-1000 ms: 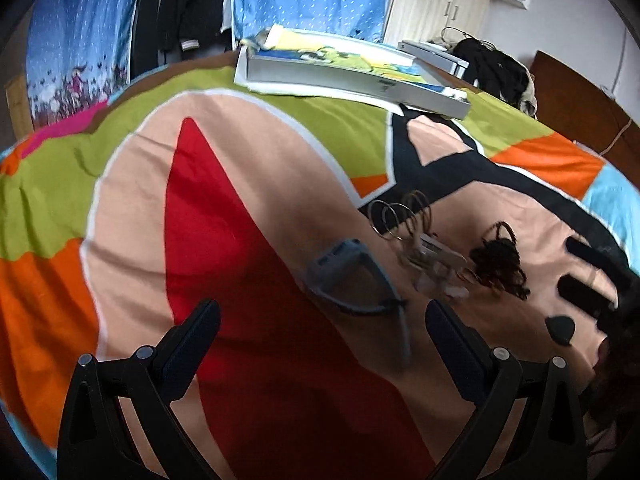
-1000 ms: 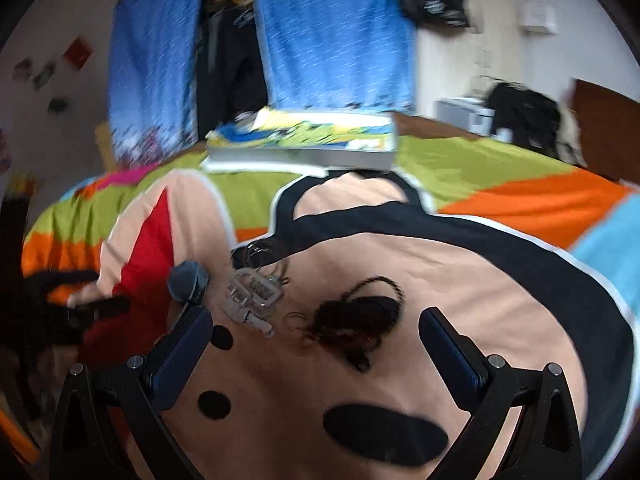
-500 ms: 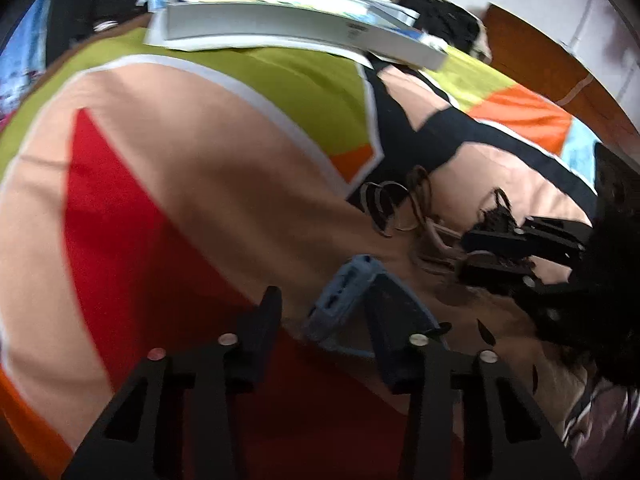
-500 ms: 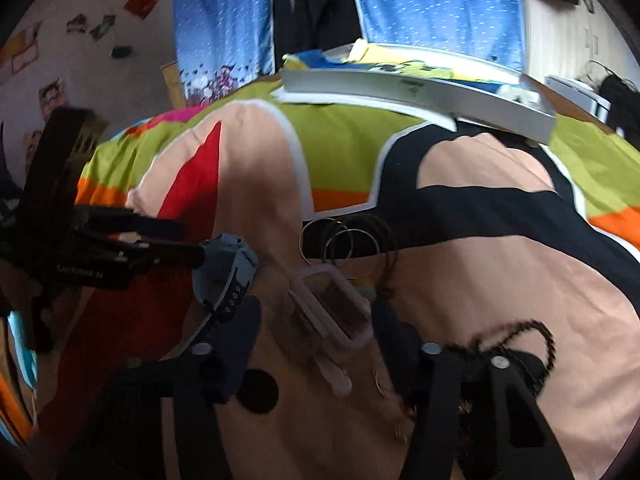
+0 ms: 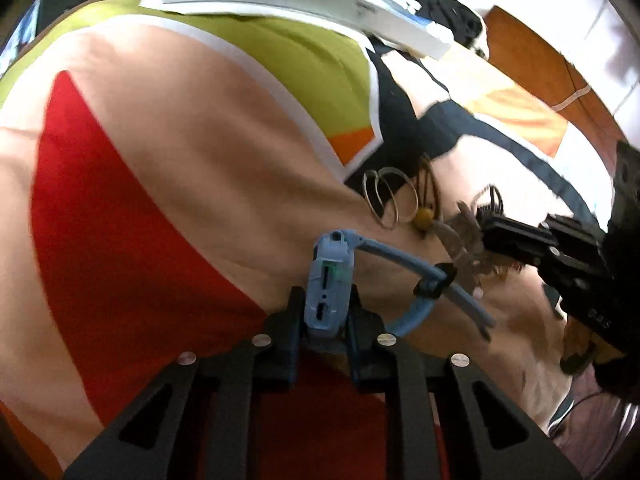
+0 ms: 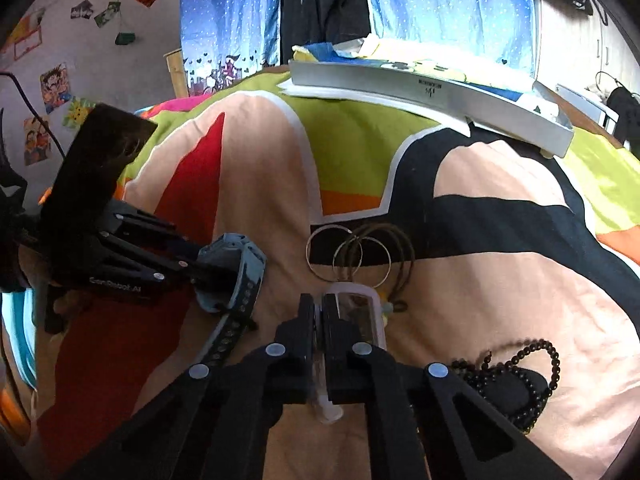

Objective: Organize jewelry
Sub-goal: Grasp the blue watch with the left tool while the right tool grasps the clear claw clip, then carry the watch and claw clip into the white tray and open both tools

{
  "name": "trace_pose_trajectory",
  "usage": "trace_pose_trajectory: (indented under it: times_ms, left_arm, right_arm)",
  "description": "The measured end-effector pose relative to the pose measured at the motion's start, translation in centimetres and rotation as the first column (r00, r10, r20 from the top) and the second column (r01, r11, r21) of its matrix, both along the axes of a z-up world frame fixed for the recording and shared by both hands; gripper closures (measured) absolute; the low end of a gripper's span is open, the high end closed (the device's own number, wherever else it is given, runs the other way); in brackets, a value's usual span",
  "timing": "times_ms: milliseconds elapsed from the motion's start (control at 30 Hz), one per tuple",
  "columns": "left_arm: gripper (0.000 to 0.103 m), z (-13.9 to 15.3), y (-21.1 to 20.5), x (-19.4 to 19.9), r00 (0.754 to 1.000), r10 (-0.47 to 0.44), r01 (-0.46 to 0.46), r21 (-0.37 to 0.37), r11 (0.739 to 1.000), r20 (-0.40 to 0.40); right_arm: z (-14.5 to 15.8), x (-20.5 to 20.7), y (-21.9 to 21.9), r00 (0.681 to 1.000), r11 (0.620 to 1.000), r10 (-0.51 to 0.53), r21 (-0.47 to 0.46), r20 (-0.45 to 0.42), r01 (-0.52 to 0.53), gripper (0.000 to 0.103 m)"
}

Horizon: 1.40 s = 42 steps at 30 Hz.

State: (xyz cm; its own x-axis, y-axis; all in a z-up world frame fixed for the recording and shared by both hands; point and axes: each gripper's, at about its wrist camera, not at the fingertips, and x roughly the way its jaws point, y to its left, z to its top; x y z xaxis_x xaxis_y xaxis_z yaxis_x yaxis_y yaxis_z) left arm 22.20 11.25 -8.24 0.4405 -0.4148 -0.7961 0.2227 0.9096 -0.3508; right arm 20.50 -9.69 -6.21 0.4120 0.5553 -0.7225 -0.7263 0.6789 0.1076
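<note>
the blue watch (image 5: 329, 280) sits near the middle of the colourful bedspread (image 5: 180, 160), its body pinched between the narrowed fingers of the left gripper (image 5: 322, 332). just right of it, the right gripper (image 6: 319, 322) is closed on the clear watch (image 6: 358, 312). thin hoop bangles (image 6: 348, 256) lie just beyond, black beads (image 6: 516, 384) near right, a white box (image 6: 432, 92) far.

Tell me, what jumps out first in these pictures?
Two black grippers, each clamped on a watch: the left gripper pinches a light blue plastic watch, and the right gripper grips a clear pale-pink watch. Both lie on a bright cartoon-print bedspread, with thin metal hoop bangles just beyond and a dark beaded necklace at right.
</note>
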Motion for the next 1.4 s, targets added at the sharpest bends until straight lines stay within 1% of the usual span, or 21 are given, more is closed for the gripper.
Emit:
trace_pose_trajectory:
  times_ms: [67, 167, 267, 367, 400, 433, 500, 567, 600, 633, 700, 800, 900, 967, 1100, 1233, 1300, 1367, 1400]
  left_arm:
    - [0.088, 1.2, 0.6, 0.1, 0.999, 0.028, -0.027, -0.032, 0.999, 0.028]
    - [0.088, 3.4, 1.7, 0.6, 0.994, 0.064, -0.06, -0.051, 0.997, 0.088]
    - [0.088, 5.9, 3.2, 1.3, 0.981, 0.108, -0.096, -0.078, 0.992, 0.164]
    - [0.088, 9.1, 4.4, 3.0, 0.952, 0.156, -0.137, -0.088, 0.987, 0.263]
    - [0.088, 9.8, 4.5, 3.6, 0.944, 0.169, -0.149, -0.09, 0.985, 0.285]
    - [0.088, 10.8, 4.7, 4.4, 0.929, 0.186, -0.165, -0.09, 0.982, 0.319]
    - [0.088, 12.4, 5.0, 6.1, 0.898, 0.207, -0.191, -0.081, 0.978, 0.389]
    - [0.088, 13.6, 5.2, 8.4, 0.878, 0.227, -0.211, -0.084, 0.974, 0.421]
    - [0.088, 13.8, 5.0, 9.3, 0.873, 0.238, -0.221, -0.09, 0.971, 0.426]
    - [0.088, 14.1, 5.1, 10.2, 0.87, 0.248, -0.23, -0.094, 0.969, 0.425]
    - [0.088, 13.9, 5.1, 12.6, 0.867, 0.275, -0.261, -0.091, 0.961, 0.417]
    - [0.088, 12.9, 4.9, 15.6, 0.87, 0.314, -0.304, -0.088, 0.948, 0.381]
    - [0.088, 11.7, 5.4, 18.2, 0.884, 0.353, -0.348, -0.071, 0.935, 0.308]
    - [0.088, 10.8, 5.4, 19.6, 0.896, 0.364, -0.366, -0.04, 0.93, 0.255]
    - [0.088, 9.0, 5.4, 20.8, 0.907, 0.382, -0.39, 0.008, 0.921, 0.174]
    - [0.087, 8.7, 4.8, 21.0, 0.914, 0.368, -0.38, 0.044, 0.924, 0.168]
    - [0.086, 8.7, 4.8, 20.8, 0.909, 0.38, -0.394, 0.054, 0.917, 0.171]
    - [0.08, 8.8, 5.0, 20.4, 0.906, 0.387, -0.397, 0.034, 0.917, 0.17]
    - [0.072, 9.0, 5.1, 20.3, 0.903, 0.393, -0.403, 0.028, 0.915, 0.172]
  right_arm:
    - [0.5, -0.1, 0.0, 1.0, 1.0, -0.019, 0.012, -0.012, 0.019, 0.098]
    - [1.9, 0.1, -0.6, 0.998, 0.997, -0.05, 0.066, -0.025, 0.052, 0.098]
    - [4.0, 0.7, -0.7, 0.997, 0.988, -0.077, 0.131, -0.018, 0.079, 0.098]
    - [6.2, 1.6, -0.2, 0.996, 0.978, -0.091, 0.189, 0.015, 0.086, 0.098]
    - [7.3, 2.2, -0.1, 0.995, 0.973, -0.096, 0.214, 0.039, 0.086, 0.098]
    - [7.9, 2.5, 0.1, 0.994, 0.97, -0.099, 0.226, 0.055, 0.084, 0.098]
    - [9.8, 4.1, 0.7, 0.988, 0.966, -0.106, 0.249, 0.115, 0.075, 0.098]
    - [11.2, 6.0, 1.2, 0.979, 0.963, -0.121, 0.258, 0.163, 0.076, 0.098]
    - [11.8, 7.1, 1.5, 0.974, 0.961, -0.132, 0.264, 0.183, 0.08, 0.098]
    - [12.3, 7.8, 1.8, 0.97, 0.96, -0.142, 0.268, 0.198, 0.086, 0.098]
    - [13.2, 10.4, 2.5, 0.96, 0.956, -0.172, 0.272, 0.222, 0.109, 0.098]
    - [13.3, 13.5, 3.1, 0.956, 0.948, -0.21, 0.28, 0.203, 0.149, 0.098]
    - [13.2, 16.5, 3.6, 0.952, 0.941, -0.251, 0.277, 0.178, 0.196, 0.098]
    - [12.5, 18.8, 4.1, 0.947, 0.937, -0.28, 0.259, 0.157, 0.234, 0.098]
    - [11.0, 21.2, 4.6, 0.944, 0.935, -0.309, 0.216, 0.113, 0.281, 0.098]
    - [8.9, 22.7, 5.3, 0.948, 0.941, -0.311, 0.162, 0.07, 0.297, 0.098]
    - [8.0, 23.2, 5.5, 0.951, 0.945, -0.305, 0.142, 0.046, 0.296, 0.098]
    - [7.8, 23.1, 5.7, 0.952, 0.948, -0.3, 0.128, 0.06, 0.291, 0.098]
    - [7.9, 23.1, 5.7, 0.952, 0.95, -0.299, 0.118, 0.065, 0.29, 0.098]
